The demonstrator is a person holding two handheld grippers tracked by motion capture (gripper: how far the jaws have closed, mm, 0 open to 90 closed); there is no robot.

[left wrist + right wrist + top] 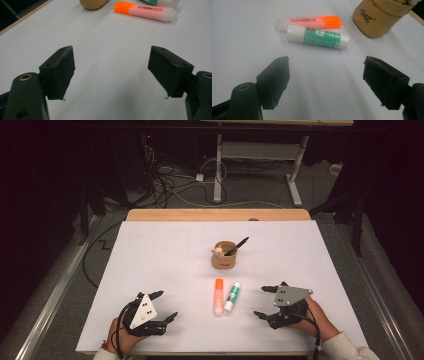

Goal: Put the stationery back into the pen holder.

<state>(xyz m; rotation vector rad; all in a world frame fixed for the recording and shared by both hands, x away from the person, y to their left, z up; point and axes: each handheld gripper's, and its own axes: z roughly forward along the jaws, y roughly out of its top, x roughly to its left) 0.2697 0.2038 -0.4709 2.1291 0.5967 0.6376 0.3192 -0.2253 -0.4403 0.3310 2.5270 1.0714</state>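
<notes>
- Highlighter, orange-capped, lies flat on the white counter on the near side of the brown cup; its long axis runs from the cup toward me.
- Glue stick, green and white, lies touching the highlighter on its right, parallel to it.
- My left gripper rests left of the highlighter, its fingers spread wide with nothing between them.
- My right gripper rests right of the highlighter, beyond the glue stick, fingers likewise spread and empty.
- Judgement: the right gripper is nearer the pair, and the glue stick faces it broadside, so a sideways approach would meet the glue stick first.
- Cup holds a dark pen leaning out to its right.
</notes>
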